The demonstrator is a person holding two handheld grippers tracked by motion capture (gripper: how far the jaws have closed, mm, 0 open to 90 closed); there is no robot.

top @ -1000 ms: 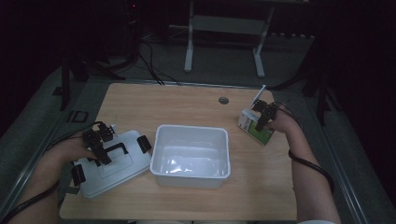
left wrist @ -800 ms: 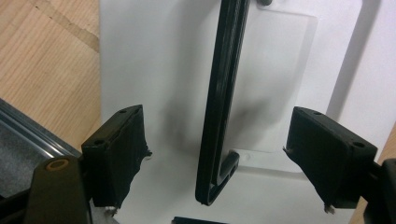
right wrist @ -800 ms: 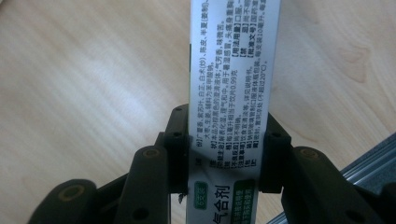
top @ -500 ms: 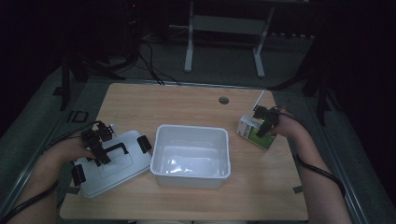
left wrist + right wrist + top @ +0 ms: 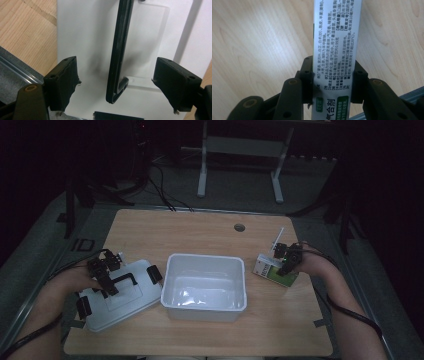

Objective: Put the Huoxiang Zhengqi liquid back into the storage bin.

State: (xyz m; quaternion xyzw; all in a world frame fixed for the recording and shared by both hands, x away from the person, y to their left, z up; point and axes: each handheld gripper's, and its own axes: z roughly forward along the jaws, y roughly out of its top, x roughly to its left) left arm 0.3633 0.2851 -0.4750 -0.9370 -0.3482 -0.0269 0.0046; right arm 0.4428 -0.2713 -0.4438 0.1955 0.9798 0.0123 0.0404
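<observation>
A white lid (image 5: 125, 300) with a black handle (image 5: 126, 279) and black clips lies at the left of the table. My left gripper (image 5: 107, 280) hangs over it, open. Its jaws stand wide on either side of the handle (image 5: 120, 50) without touching it, over the lid (image 5: 85, 37). At the right, my right gripper (image 5: 287, 262) is shut on a white and green carton (image 5: 267, 269). In the right gripper view the pads of my right gripper (image 5: 334, 77) press on both narrow sides of the printed carton (image 5: 337, 30), above the wooden table.
An empty white bin (image 5: 206, 260) stands mid-table between lid and carton. The wooden table (image 5: 200, 230) has a small round hole (image 5: 239, 227) near its far edge. Beyond it are dark floor, cables and a stand's legs.
My right gripper has carried the carton a little toward the table's near side. The left gripper and the lid have not moved.
</observation>
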